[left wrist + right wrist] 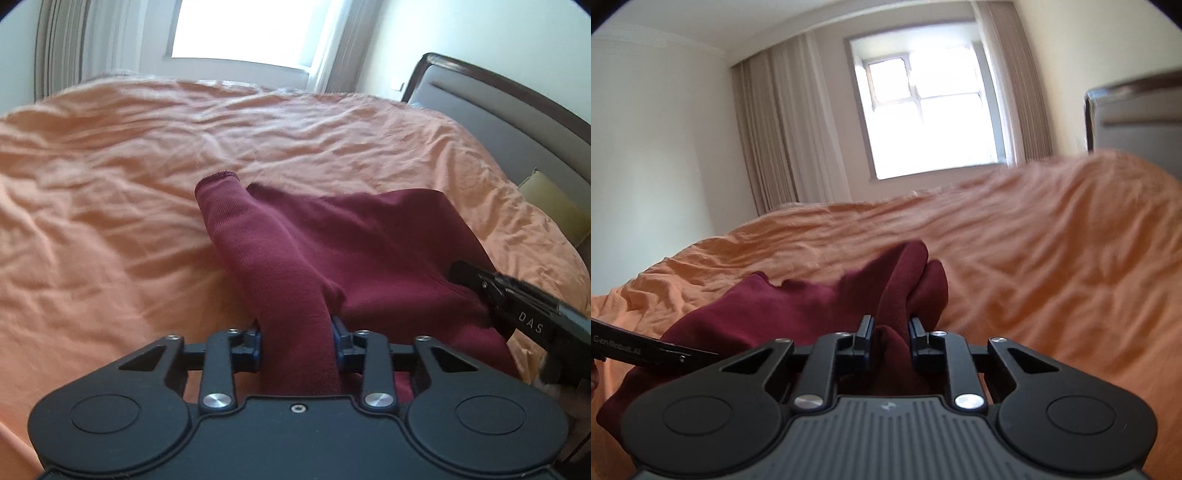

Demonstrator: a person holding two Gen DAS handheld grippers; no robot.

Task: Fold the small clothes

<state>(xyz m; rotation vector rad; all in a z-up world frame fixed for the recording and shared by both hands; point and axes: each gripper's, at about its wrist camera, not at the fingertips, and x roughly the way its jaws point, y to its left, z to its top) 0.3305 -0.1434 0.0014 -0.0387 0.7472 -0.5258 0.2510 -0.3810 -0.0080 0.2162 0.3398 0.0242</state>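
The left gripper (295, 332) is closed on a bunched strip of the maroon garment (354, 243), w/ one sleeve (225, 206) standing out fwd over the orange bedsheet (110, 184). The right gripper (889, 334) also pinches a fold of the same garment between its fingers, and the cloth spreads low over the sheet btw. both tools, in the near part of the bed. Behind are a window (923, 110), curtains (775, 129) and a headboard (498, 107) at the right.

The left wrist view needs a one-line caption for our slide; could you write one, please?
Left gripper clamps a maroon garment over the orange bedsheet, while the right gripper grips its other side.
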